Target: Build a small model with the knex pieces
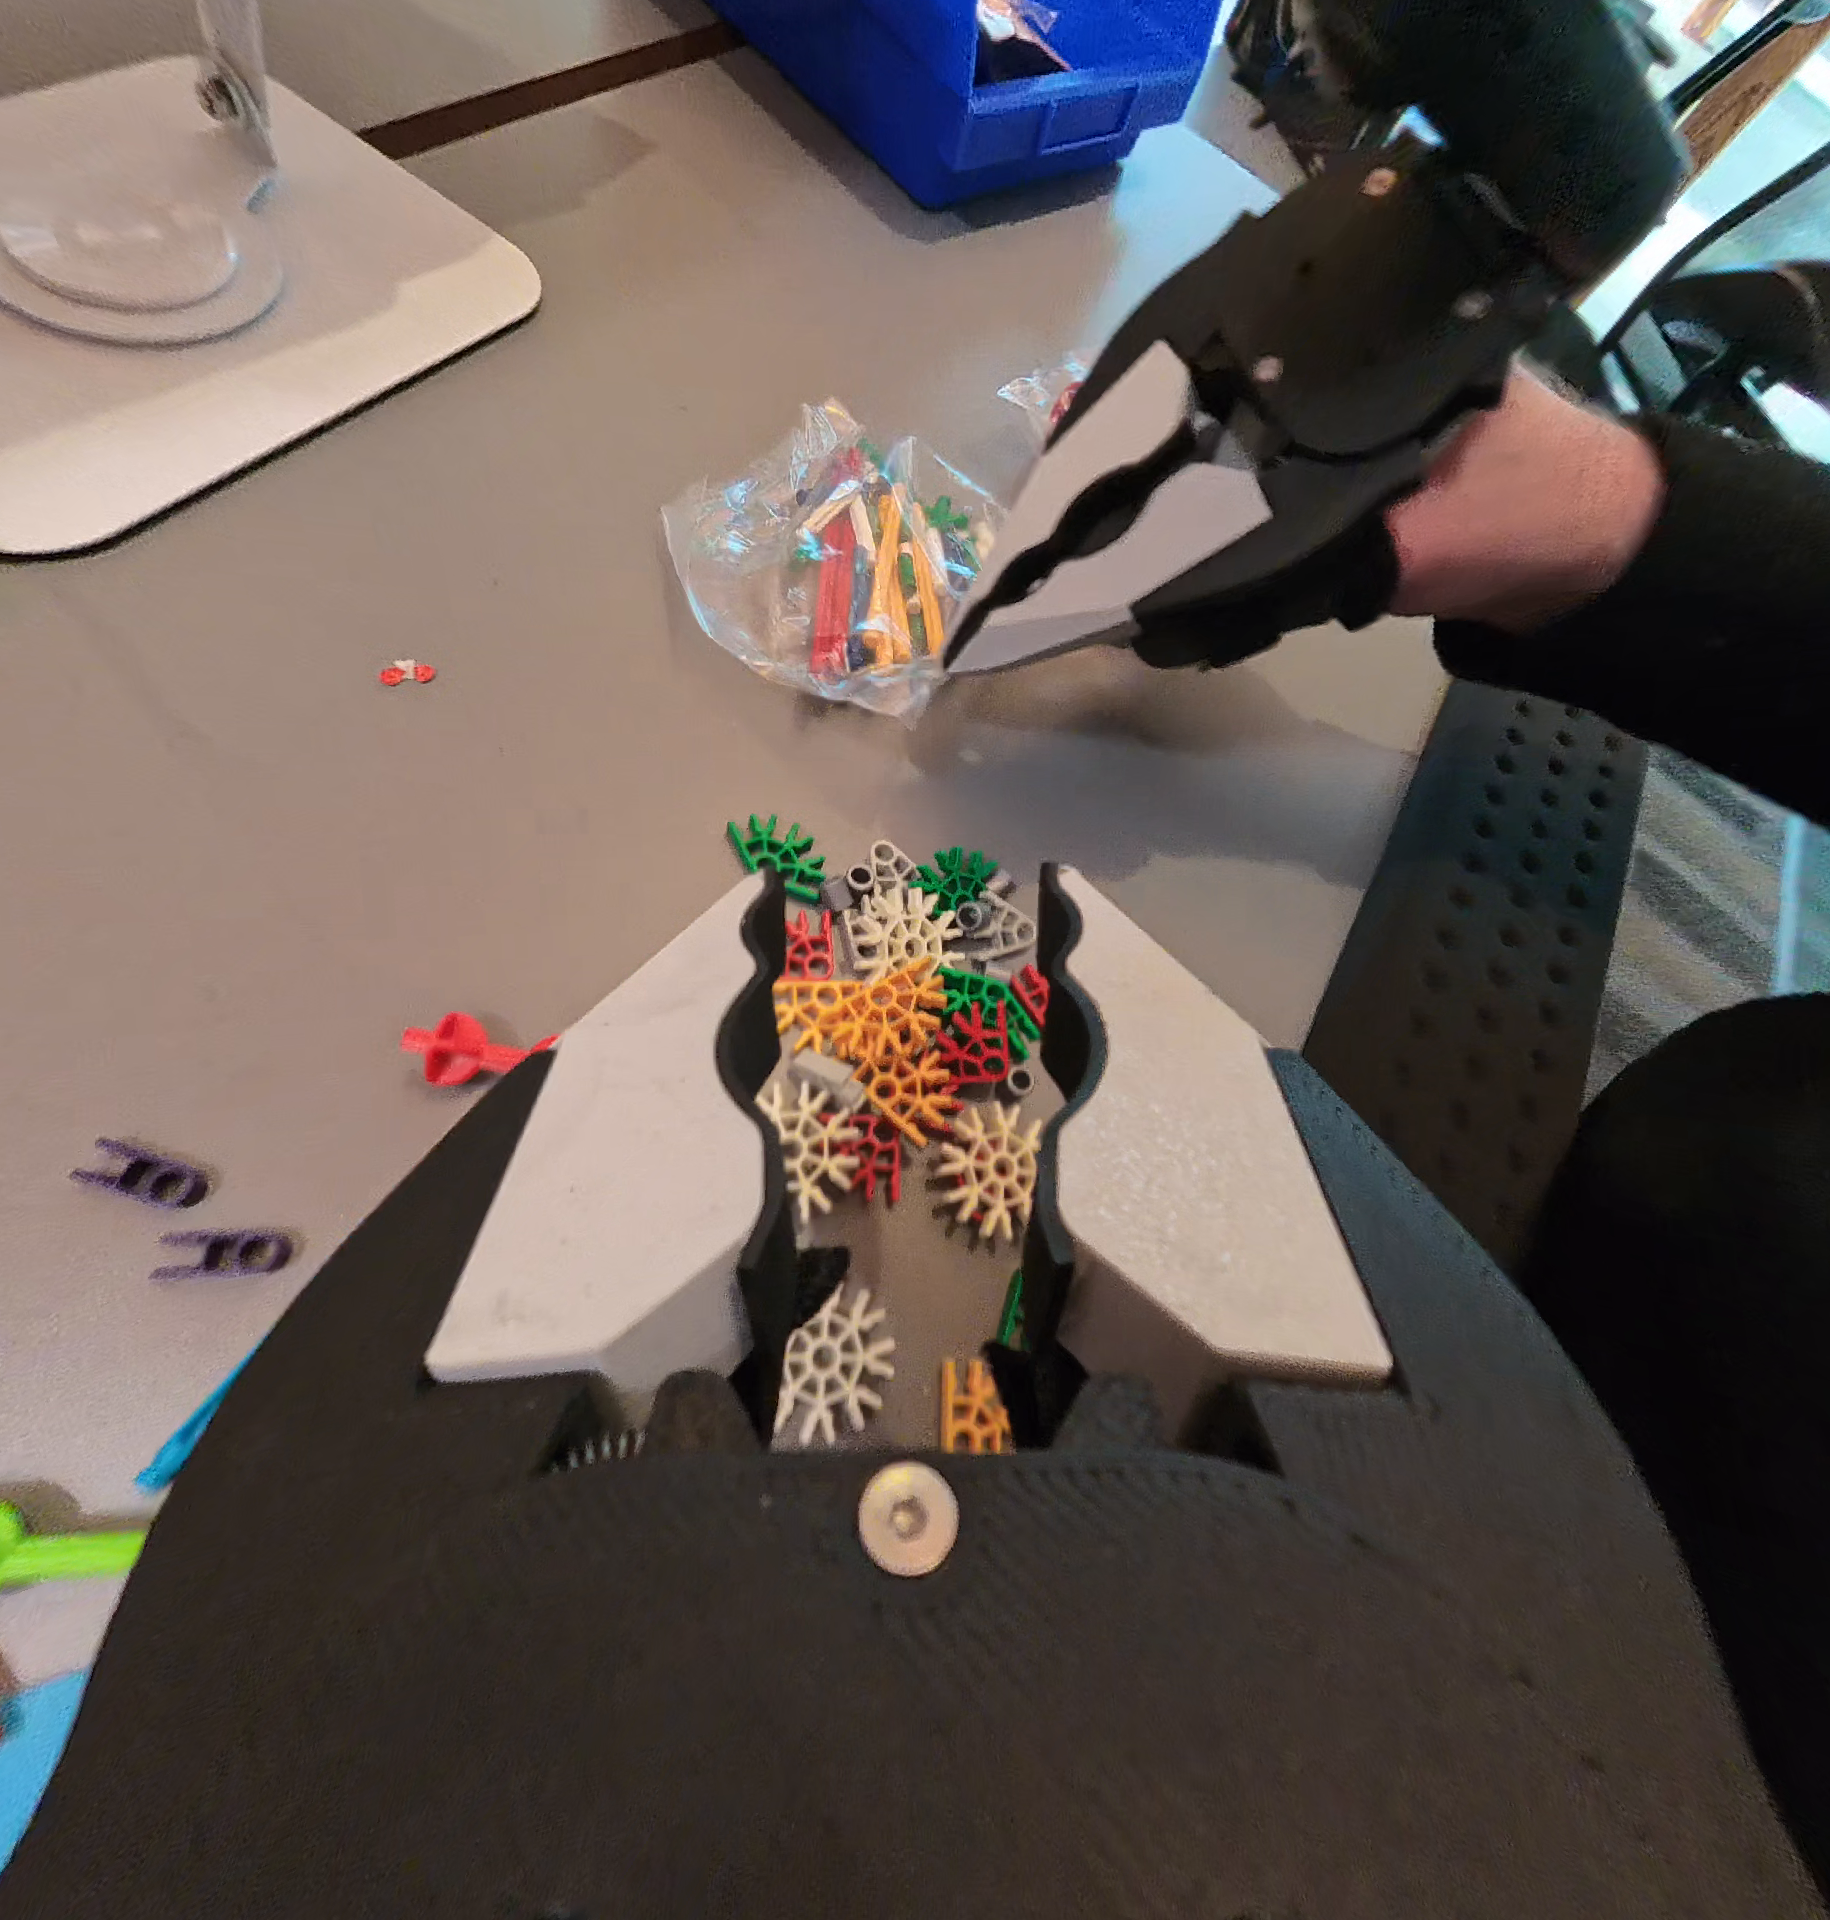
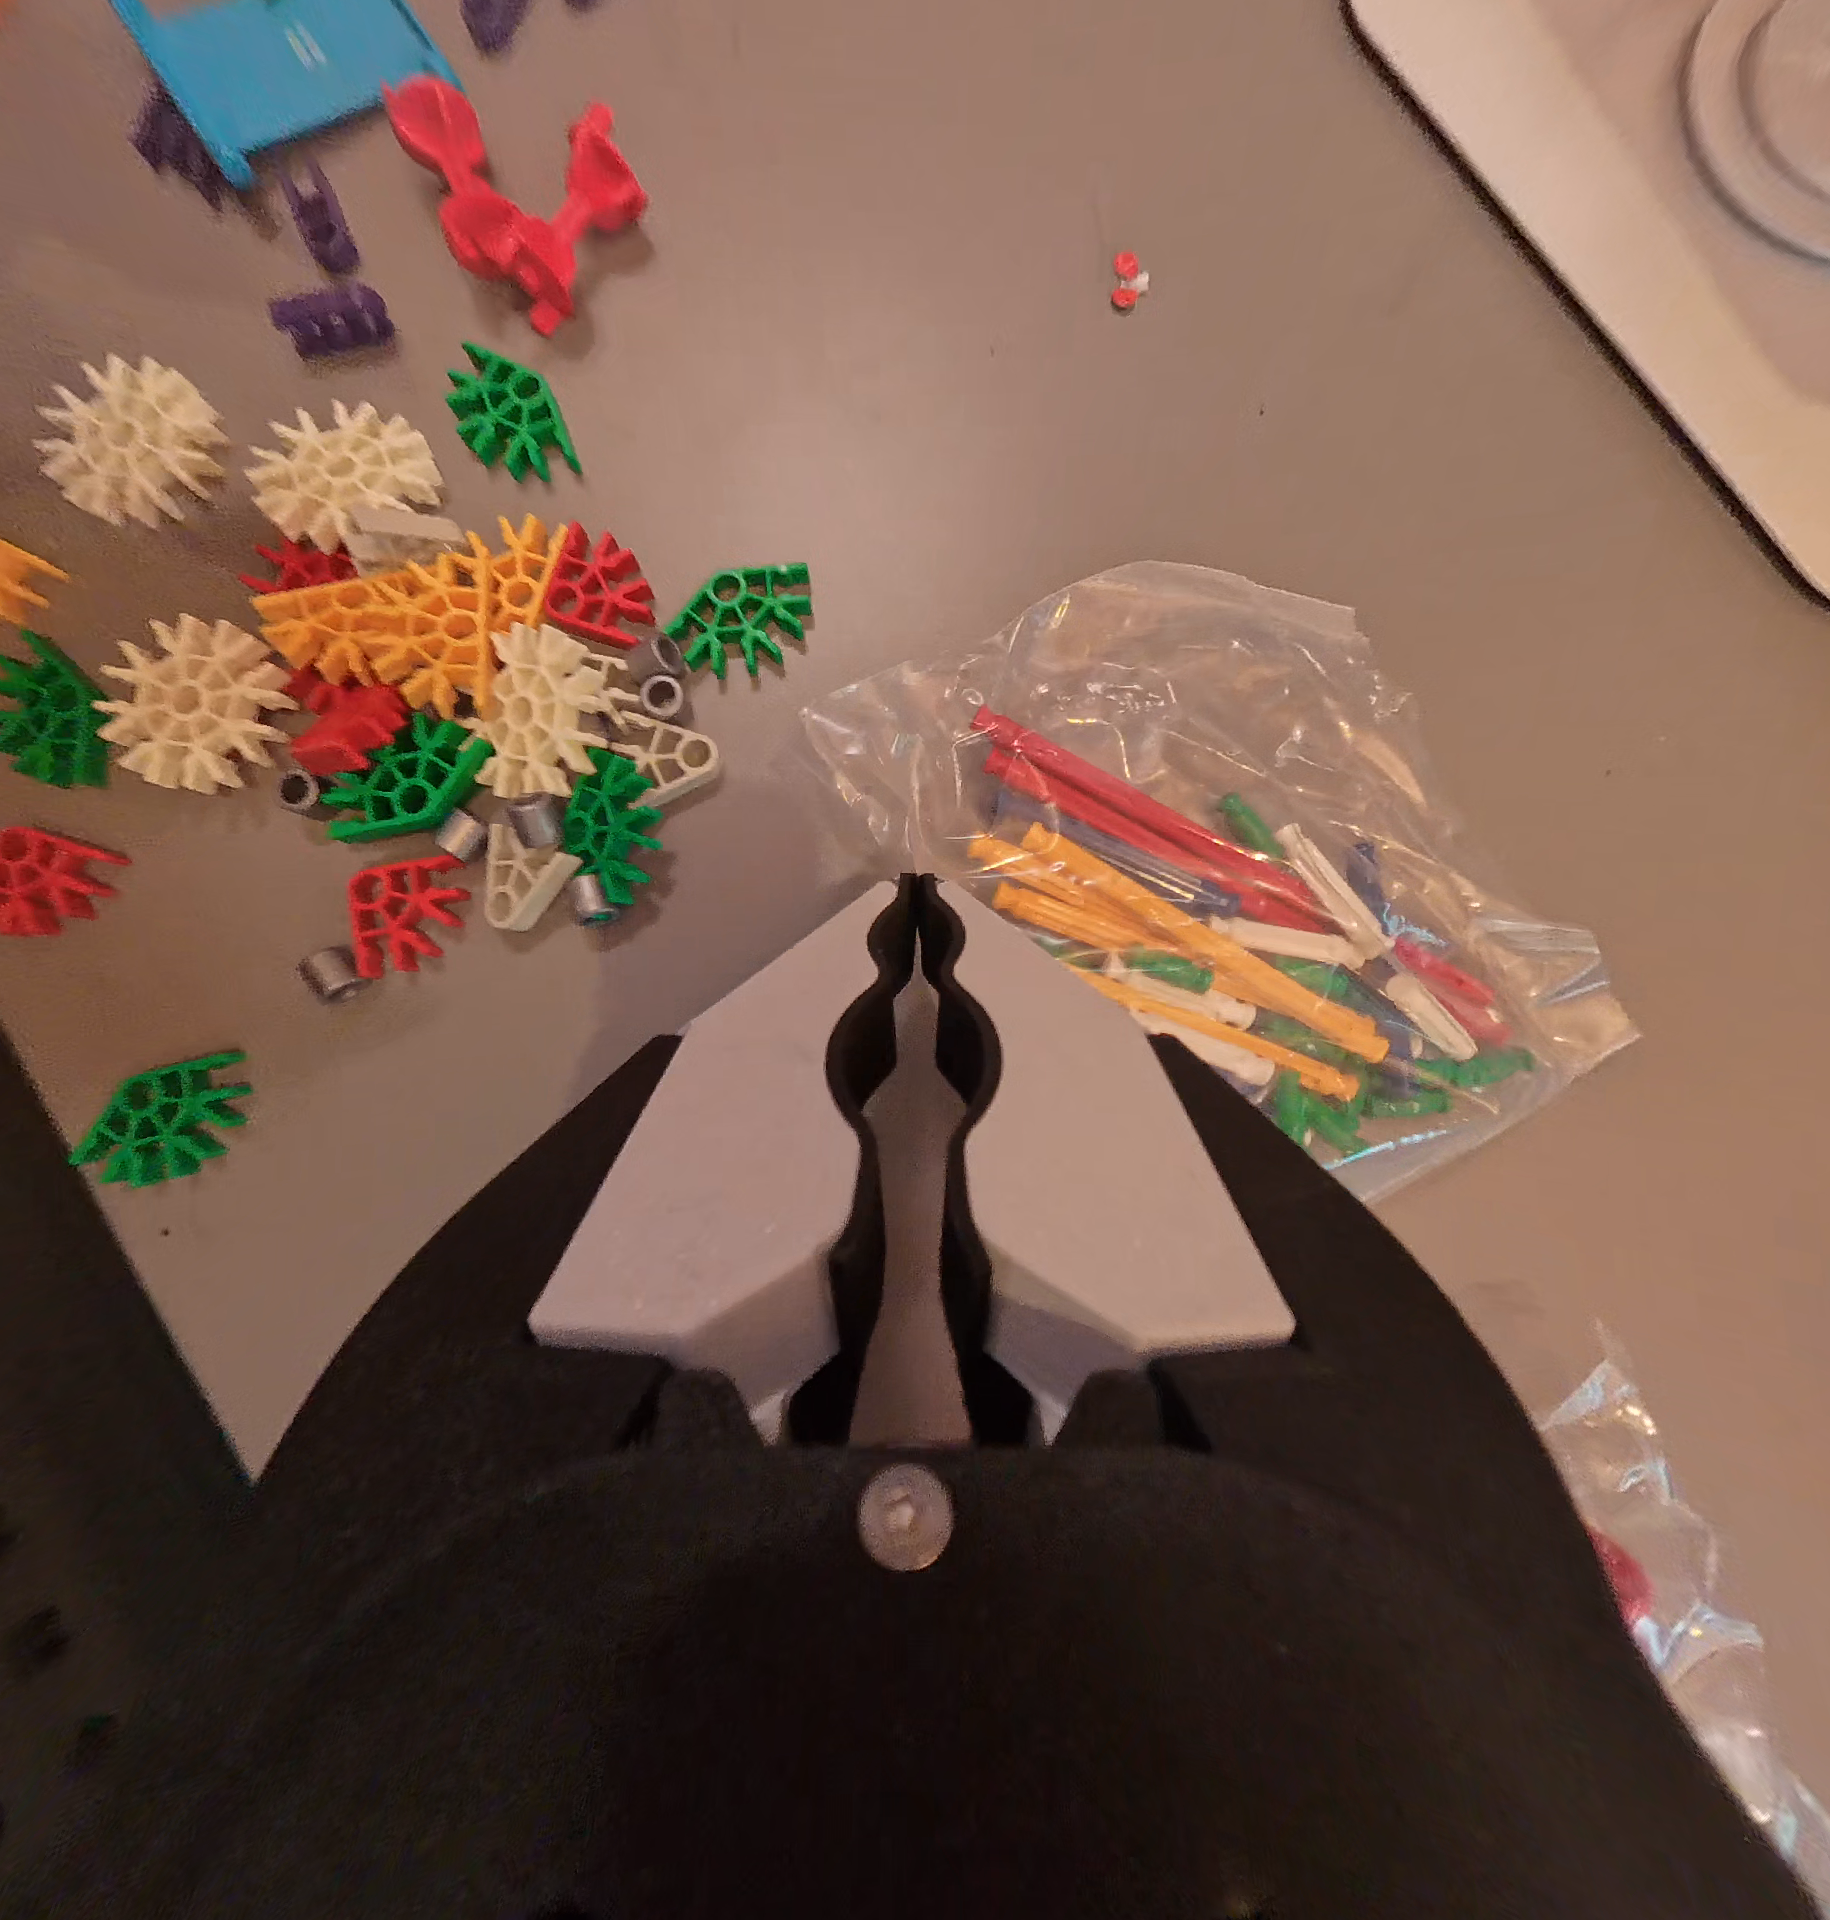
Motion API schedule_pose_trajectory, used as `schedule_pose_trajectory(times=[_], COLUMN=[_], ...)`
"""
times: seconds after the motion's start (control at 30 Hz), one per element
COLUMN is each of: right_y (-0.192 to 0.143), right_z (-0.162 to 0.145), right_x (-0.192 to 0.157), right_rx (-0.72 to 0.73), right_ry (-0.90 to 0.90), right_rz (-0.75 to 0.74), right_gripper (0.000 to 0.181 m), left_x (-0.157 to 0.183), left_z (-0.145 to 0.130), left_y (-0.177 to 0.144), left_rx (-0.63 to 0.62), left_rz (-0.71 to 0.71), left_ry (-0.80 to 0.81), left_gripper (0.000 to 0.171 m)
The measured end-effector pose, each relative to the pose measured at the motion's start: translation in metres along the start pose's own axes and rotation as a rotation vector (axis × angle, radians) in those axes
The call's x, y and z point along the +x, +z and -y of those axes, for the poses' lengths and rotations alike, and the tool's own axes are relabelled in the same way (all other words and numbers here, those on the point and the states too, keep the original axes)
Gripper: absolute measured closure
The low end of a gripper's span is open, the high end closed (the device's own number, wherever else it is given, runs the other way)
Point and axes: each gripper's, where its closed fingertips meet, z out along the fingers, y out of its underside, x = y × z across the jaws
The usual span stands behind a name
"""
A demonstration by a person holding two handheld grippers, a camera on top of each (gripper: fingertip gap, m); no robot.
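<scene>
My left gripper [image 1: 906,883] is open and hovers over a pile of toy connector pieces [image 1: 890,1029] in yellow, red, green, white and grey, lying on the grey table [image 1: 371,831]. The pieces show between the fingers, and the pads do not press on them. The pile also shows in the right wrist view [image 2: 454,675]. My right gripper [image 2: 913,883] is shut, its tips pinching the near edge of a clear plastic bag [image 2: 1202,831] of coloured rods. In the left wrist view the right gripper [image 1: 958,657], held by a hand, meets the bag [image 1: 838,551] at its lower right edge.
A white monitor stand base [image 1: 215,343] sits at the back left and a blue bin [image 1: 973,94] behind. Loose red [image 1: 454,1049] and purple [image 1: 163,1184] parts lie to the left. A second clear bag [image 2: 1659,1621] lies at the right. A black perforated chair [image 1: 1482,935] borders the table. My right fingertips sit around 15 cm from my left ones.
</scene>
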Motion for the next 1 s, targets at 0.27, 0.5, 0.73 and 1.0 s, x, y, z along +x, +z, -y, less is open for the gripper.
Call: schedule_pose_trajectory(times=[0.27,0.5,0.73,1.0], right_y=[-0.055,-0.107,-0.124,-0.127], right_z=[0.031,0.052,0.073,0.087], right_x=[-0.021,-0.032,-0.058,-0.04], right_rx=[0.292,0.363,0.358,0.471], right_ry=[0.235,0.243,0.165,0.235], right_rz=[0.19,0.362,0.52,0.515], right_gripper=[0.181,0.181,0.181,0.124], left_x=[-0.007,0.023,0.063,0.035], left_z=[0.03,0.082,0.067,0.072], left_y=[0.046,0.039,0.037,0.014], left_rx=[0.004,0.094,-0.038,0.044], left_rz=[-0.031,-0.052,-0.134,-0.14], left_ry=[0.185,0.487,0.711,0.351], left_gripper=[0.123,0.105,0.154,0.171])
